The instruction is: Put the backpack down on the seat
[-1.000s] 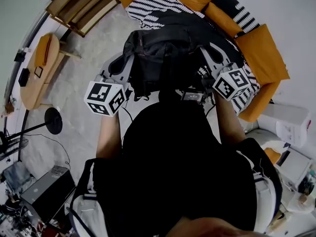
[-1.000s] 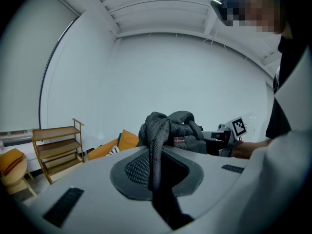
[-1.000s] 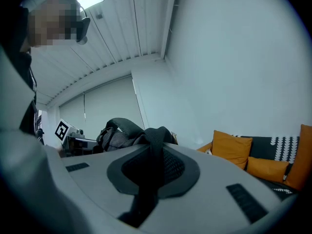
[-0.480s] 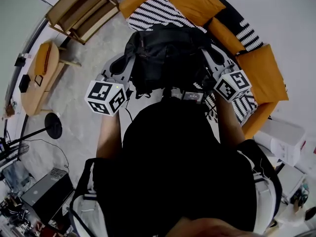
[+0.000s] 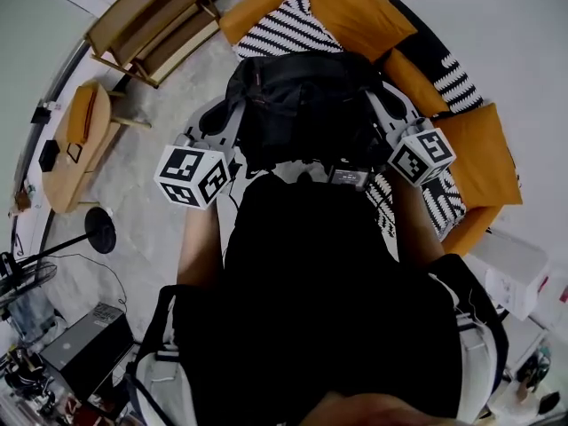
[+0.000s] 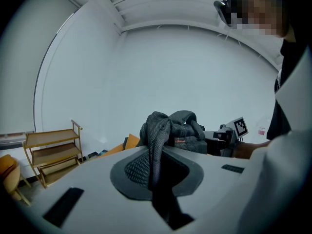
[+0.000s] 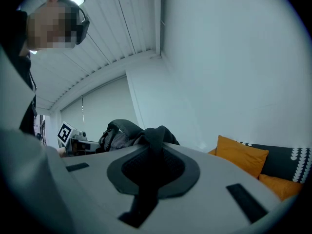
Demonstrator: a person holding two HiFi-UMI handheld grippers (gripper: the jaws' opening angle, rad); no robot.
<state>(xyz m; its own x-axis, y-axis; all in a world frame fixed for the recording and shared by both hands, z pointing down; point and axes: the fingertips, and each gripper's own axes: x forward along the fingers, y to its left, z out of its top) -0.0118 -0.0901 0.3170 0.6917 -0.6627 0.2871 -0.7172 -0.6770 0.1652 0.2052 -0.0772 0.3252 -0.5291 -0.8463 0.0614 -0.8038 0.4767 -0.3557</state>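
The black backpack [image 5: 302, 105] hangs in the air between both grippers, over the front of the sofa's black-and-white striped seat [image 5: 286, 29]. My left gripper [image 5: 232, 115] is shut on a mesh shoulder strap [image 6: 155, 145] of the backpack [image 6: 183, 130]. On the other side, my right gripper [image 5: 378, 106] is shut on a dark strap [image 7: 155, 143] of the backpack [image 7: 119, 130]. Each gripper view shows the other gripper's marker cube beyond the bag. The person's dark torso hides the bag's lower part in the head view.
Orange cushions [image 5: 359, 11] [image 5: 479, 162] line the sofa's back and right end. A wooden shelf [image 5: 155, 20] stands at the far left, a round wooden side table [image 5: 75, 145] and a lamp base [image 5: 99, 229] at left. A white unit [image 5: 524, 269] stands at right.
The sofa has slid down and closer in the head view, so the held backpack now hangs further over the striped seat. Both grips are unchanged.
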